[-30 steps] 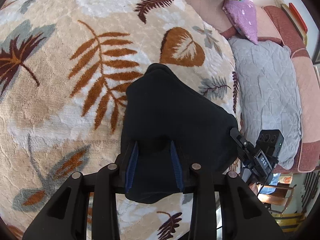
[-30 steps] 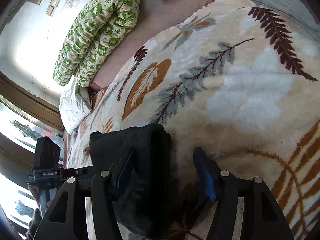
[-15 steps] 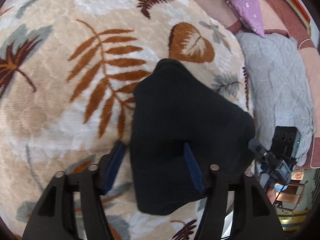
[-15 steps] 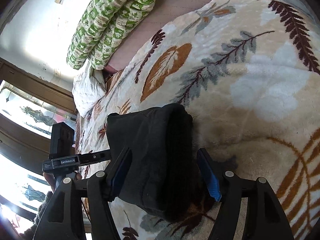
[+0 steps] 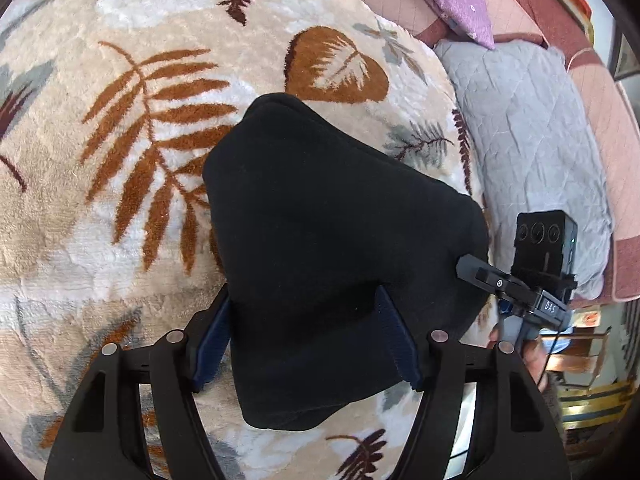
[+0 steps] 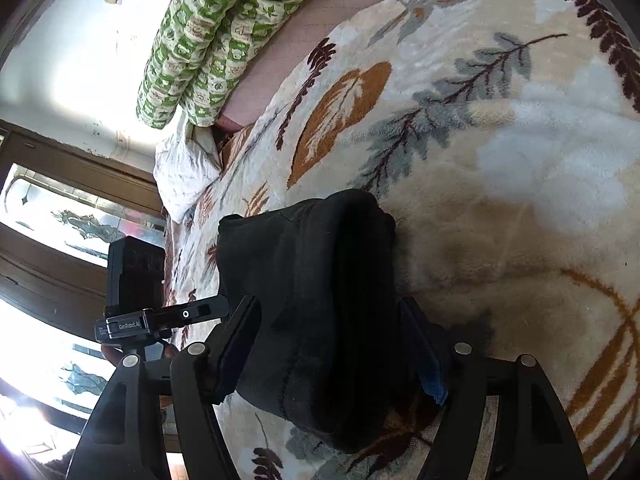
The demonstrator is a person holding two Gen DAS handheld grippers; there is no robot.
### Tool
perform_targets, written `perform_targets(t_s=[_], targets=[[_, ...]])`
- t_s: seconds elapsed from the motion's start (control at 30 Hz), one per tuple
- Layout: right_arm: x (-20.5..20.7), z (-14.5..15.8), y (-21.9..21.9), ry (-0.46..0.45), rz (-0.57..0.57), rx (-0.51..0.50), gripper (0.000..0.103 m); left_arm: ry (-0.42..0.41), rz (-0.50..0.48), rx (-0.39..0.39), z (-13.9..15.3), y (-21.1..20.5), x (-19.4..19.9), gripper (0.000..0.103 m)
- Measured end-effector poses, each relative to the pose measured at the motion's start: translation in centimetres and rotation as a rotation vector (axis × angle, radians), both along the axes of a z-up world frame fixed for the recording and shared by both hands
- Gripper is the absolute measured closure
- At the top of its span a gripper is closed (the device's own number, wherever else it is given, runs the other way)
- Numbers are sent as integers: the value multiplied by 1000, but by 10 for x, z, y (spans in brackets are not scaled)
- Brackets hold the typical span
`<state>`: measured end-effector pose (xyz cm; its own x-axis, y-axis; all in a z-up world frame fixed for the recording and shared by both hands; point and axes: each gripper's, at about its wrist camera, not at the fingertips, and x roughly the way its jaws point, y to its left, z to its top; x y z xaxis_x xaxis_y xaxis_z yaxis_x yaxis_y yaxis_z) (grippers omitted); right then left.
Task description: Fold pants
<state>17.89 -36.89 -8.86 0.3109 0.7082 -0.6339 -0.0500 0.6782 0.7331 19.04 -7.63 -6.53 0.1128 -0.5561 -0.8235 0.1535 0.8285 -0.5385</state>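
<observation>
Releasing the folded pants (image 5: pixel 336 248) onto the blanket (image 5: pixel 120 208), both grippers' fingers (image 5: pixel 400 344) opening, unclamped; next, judging, withdrawing clear.

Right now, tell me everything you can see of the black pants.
The black pants are folded into a thick, compact bundle of soft, matte, fleece-like cloth. The right wrist view shows stacked layers and a rounded fold at the far end. They lie on the cream leaf-patterned blanket. The left gripper straddles one near corner, its jaws spread; whether its pads touch the cloth is unclear. The right gripper straddles the other end, its jaws opening around the bundle. No waistband, pocket or label shows.
</observation>
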Motion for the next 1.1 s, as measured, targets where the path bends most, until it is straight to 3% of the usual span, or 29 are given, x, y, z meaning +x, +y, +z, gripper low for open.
perform_targets(t_s=[0.2, 0.4, 0.47, 0.53, 0.73, 0.93, 1.1], targets=[[1, -6, 4, 5, 29, -22, 32, -113, -31, 152, 6, -21, -13, 40], [-2, -4, 13, -28, 63, -83, 33, -193, 17, 201, 11, -25, -23, 62], [-3, -3, 14, -36, 58, -119, 46, -228, 12, 214, 15, -28, -27, 75], [-6, -3, 15, -50, 61, -123, 55, -271, 11, 228, 19, -30, -32, 80], [-15, 4, 18, -104, 18, -152, 60, -286, 52, 175, 24, -23, -36, 83], [-24, 15, 19, -130, -6, -152, 62, -249, 93, 94, 29, -9, -44, 84], [-35, 28, 26, -145, -8, -161, 62, -251, 108, 86, 37, 1, -57, 85]])
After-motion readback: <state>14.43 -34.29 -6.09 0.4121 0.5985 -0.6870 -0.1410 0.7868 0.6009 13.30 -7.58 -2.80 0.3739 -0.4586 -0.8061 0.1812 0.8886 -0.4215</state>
